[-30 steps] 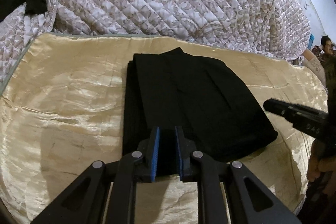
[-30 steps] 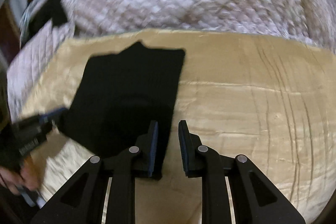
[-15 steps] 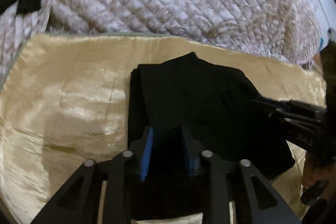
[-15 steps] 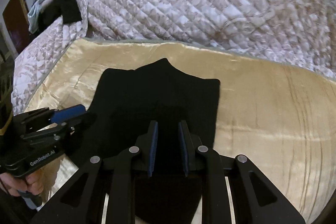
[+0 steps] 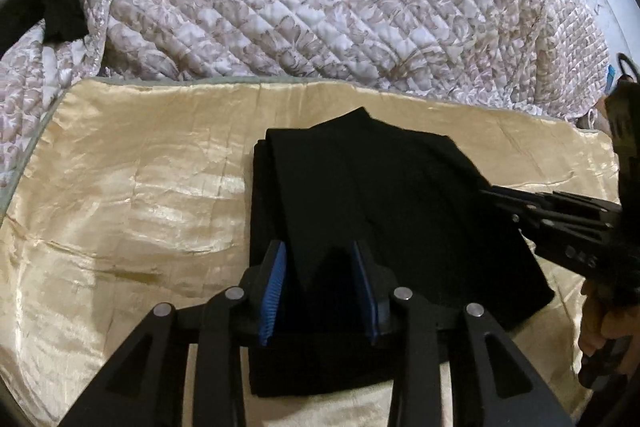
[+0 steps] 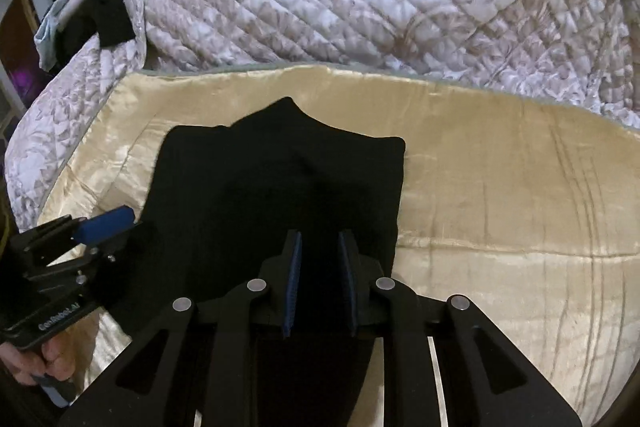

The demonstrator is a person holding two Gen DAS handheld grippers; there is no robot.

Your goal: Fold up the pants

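1. The bed carries everything: a quilted cover [image 5: 320,7] is heaped along its far edge, and a gold satin sheet [image 5: 128,211] spread over the near part gives you a smooth folding surface.
2. The black pants [image 5: 380,203] lie on that sheet, toward your near edge, already folded into a compact stack, so the task looks nearly done.
3. Your left hand-held gripper [image 5: 320,287] has just been opening; its pads now stand apart with fabric between them, likely letting go of the fold.
4. Your right hand-held gripper [image 6: 318,279] hangs over the stack's near right corner, pads narrowly apart; I cannot tell whether they pinch cloth.
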